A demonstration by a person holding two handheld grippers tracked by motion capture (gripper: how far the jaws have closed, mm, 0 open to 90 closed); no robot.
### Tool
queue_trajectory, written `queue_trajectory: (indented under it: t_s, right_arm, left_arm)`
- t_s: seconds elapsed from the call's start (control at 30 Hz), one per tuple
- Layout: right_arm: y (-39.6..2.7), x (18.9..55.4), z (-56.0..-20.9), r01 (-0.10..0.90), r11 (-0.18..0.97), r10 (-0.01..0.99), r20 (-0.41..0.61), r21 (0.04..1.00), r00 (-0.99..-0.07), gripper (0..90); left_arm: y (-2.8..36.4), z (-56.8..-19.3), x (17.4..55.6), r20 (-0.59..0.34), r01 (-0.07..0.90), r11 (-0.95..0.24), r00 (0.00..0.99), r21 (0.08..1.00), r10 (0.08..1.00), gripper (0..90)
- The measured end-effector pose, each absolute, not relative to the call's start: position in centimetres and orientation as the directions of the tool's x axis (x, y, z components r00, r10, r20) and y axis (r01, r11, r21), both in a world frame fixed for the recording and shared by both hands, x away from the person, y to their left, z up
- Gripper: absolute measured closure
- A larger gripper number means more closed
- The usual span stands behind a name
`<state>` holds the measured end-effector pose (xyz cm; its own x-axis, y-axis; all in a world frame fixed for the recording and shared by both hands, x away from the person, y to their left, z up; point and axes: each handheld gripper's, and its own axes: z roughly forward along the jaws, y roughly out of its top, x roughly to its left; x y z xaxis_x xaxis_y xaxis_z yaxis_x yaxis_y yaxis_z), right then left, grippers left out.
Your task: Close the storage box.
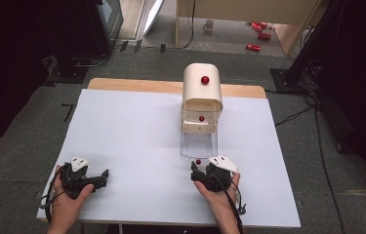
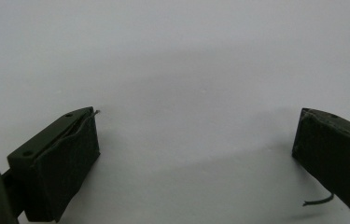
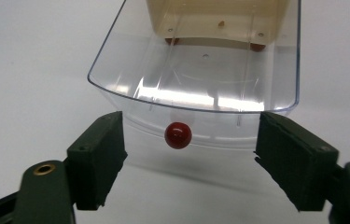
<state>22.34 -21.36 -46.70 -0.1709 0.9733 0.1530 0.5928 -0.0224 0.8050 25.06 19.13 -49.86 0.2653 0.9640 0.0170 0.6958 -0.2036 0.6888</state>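
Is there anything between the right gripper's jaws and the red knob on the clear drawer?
Nothing visible is in the way. The right gripper is open, and the red knob on the front of the clear drawer lies straight ahead of the gap between its jaws, with bare white table around.

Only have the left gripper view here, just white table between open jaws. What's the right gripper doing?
Observer: The right gripper is open, with a small red knob on a clear drawer between its jaws, not gripped.
Operator: Drawer open or shut?
Observer: Pulled out from a cream cabinet toward the person.
Operator: Any other knobs?
Observer: Yes, a larger red knob on the cabinet's curved top.
Operator: Where's my gripper relative to all that?
Observer: The left gripper sits at the table's near left, well away from the cabinet.
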Motion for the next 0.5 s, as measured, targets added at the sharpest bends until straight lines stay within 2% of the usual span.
queue_trajectory:
  t_s: [0.23, 0.5]
  right_arm:
    - [-21.3, 22.3, -47.6, 0.608, -0.030, 0.978, 0.149, 0.794, -0.146, 37.3]
    - [-21.0, 22.8, -48.5, 0.620, -0.043, 0.978, 0.159, 0.784, -0.133, 55.5]
  left_arm:
    - [19.1, -49.9, 25.1, 0.017, 0.696, -0.204, 0.266, 0.689, 0.964, 0.4]
    - [19.1, -49.9, 25.1, 0.017, 0.696, -0.204, 0.265, 0.689, 0.964, 0.4]
